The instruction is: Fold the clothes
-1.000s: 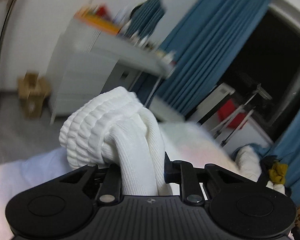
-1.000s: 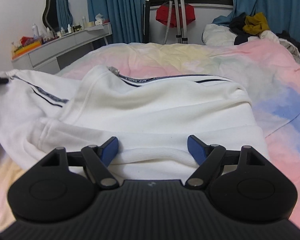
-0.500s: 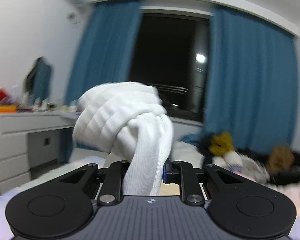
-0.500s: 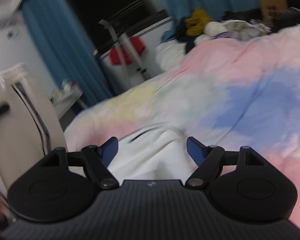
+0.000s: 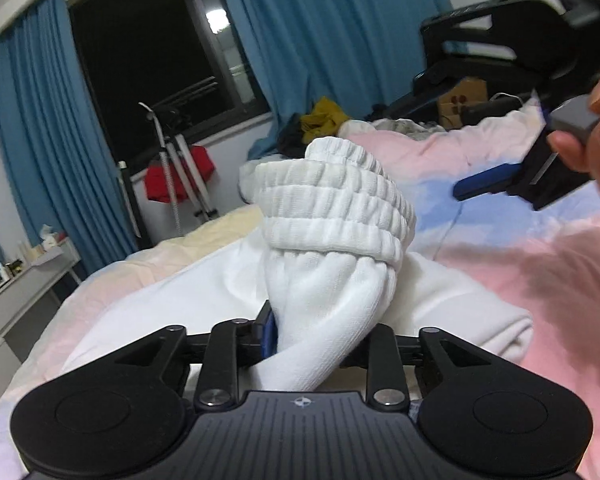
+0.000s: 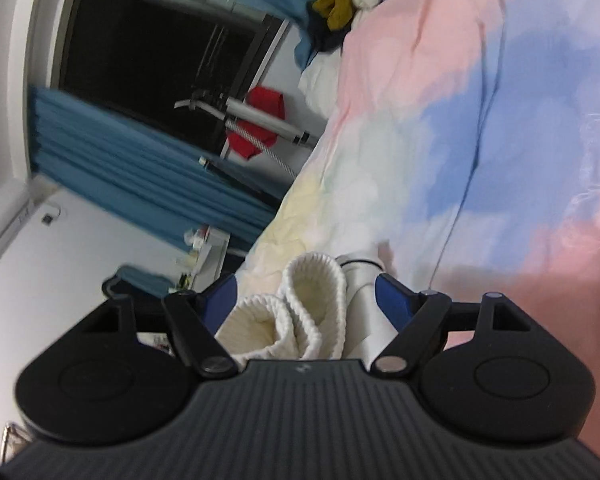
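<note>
A white garment lies partly spread on the pastel bedspread point(image 5: 500, 248). Its bunched ribbed waistband point(image 5: 336, 208) stands up out of my left gripper point(image 5: 324, 320). The cloth fills the gap between the jaws, which are opening; the right finger is hidden behind it. My right gripper point(image 5: 472, 188), held by a hand point(image 5: 596, 128), hovers at the upper right, apart from the bunch. In the right wrist view, rolled sideways, my right gripper point(image 6: 306, 288) has wide jaws that are closing slightly. Ribbed white folds point(image 6: 300, 312) sit between them, and the pads do not touch the folds.
A heap of clothes point(image 5: 324, 120) lies at the bed's far side. A tripod with a red cloth point(image 5: 176, 176) stands by the dark window. A white dresser point(image 5: 20, 292) is at the left, and a cardboard box point(image 5: 460, 100) and black furniture at the back right.
The left view swung from the dresser past the window to the bed, and the bunched waistband came down over it. The right view rolled sideways; ribbed folds now sit between its fingers.
</note>
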A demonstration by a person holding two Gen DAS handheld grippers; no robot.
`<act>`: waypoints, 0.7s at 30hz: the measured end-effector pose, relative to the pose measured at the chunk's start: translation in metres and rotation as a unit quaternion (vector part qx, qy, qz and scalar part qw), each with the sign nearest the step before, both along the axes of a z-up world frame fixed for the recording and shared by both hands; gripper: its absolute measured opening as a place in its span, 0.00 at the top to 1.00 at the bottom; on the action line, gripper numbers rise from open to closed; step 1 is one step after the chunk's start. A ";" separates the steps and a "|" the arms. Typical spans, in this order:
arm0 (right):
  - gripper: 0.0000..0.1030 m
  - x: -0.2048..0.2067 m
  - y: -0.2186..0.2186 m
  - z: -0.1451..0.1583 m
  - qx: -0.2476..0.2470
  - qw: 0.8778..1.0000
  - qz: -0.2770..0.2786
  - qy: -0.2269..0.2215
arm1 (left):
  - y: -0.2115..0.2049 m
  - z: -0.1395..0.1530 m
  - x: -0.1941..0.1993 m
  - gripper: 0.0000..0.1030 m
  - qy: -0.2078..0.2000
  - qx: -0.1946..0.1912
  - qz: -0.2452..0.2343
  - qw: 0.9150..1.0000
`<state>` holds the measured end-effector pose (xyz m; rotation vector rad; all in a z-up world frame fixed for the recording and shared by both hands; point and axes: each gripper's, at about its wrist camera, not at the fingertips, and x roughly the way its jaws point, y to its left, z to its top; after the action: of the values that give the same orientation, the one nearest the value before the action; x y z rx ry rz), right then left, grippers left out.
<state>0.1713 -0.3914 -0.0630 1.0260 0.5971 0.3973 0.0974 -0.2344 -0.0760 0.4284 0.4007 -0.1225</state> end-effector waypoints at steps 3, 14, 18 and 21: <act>0.36 0.007 0.014 0.007 -0.023 0.999 0.032 -0.021 | 0.019 0.001 -0.008 0.44 0.017 0.001 -0.011 1.000; 0.42 0.051 0.070 0.007 -0.142 0.981 0.130 -0.036 | 0.113 0.009 -0.068 0.30 0.035 -0.061 0.004 0.997; 0.57 0.056 0.081 0.000 -0.141 0.981 0.130 -0.040 | 0.119 0.013 -0.069 0.31 0.036 -0.073 0.007 0.997; 0.77 0.053 0.081 0.005 -0.137 0.982 0.118 -0.049 | 0.121 0.016 -0.071 0.38 0.037 -0.090 -0.003 0.995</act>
<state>0.2243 -0.3108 -0.0582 0.6702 0.6660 0.5537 0.0266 -0.1136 -0.0599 0.2474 0.4573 -0.1788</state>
